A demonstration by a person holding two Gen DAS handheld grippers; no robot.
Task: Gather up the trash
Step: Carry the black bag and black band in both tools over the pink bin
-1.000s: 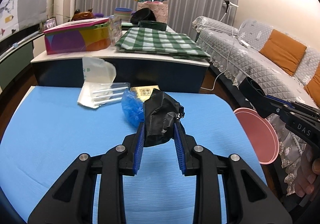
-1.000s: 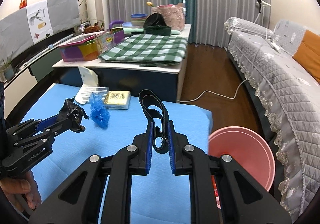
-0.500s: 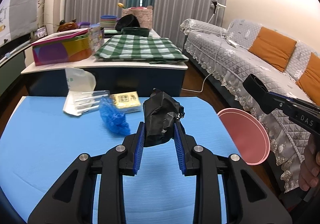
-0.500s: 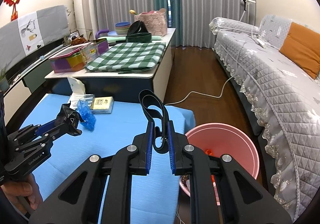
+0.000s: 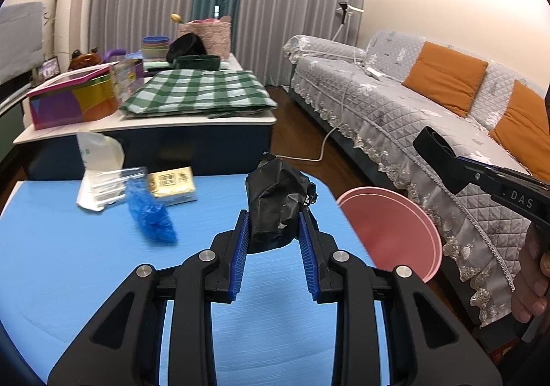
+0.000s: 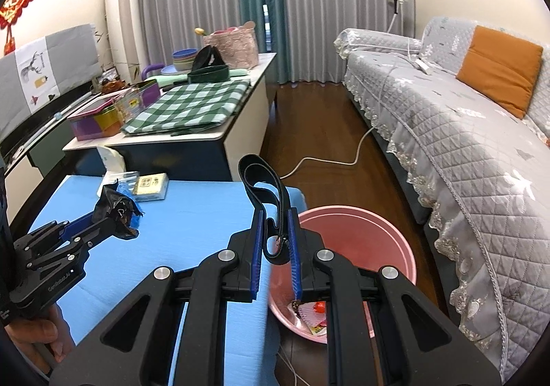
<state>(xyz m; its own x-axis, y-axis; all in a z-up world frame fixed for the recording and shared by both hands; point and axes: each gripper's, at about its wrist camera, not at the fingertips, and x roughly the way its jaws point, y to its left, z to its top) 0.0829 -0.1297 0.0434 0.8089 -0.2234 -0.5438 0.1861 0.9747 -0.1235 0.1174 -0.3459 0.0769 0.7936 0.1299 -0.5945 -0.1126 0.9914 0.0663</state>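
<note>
A looped black strap point(image 6: 266, 193) is clamped in the right hand-held gripper point(image 6: 275, 234), poised above the near rim of the pink bin point(image 6: 395, 231); if let go here, it could catch on the rim and fall to the floor. A crumpled black bag point(image 5: 276, 207) is pinched in the left hand-held gripper point(image 5: 273, 231) over the blue table point(image 5: 68, 265), short of the bin, so an early release would drop it on the table. Farther off, a blue wrapper point(image 5: 151, 217) and a yellow packet point(image 5: 172, 181) are left uncollected.
</note>
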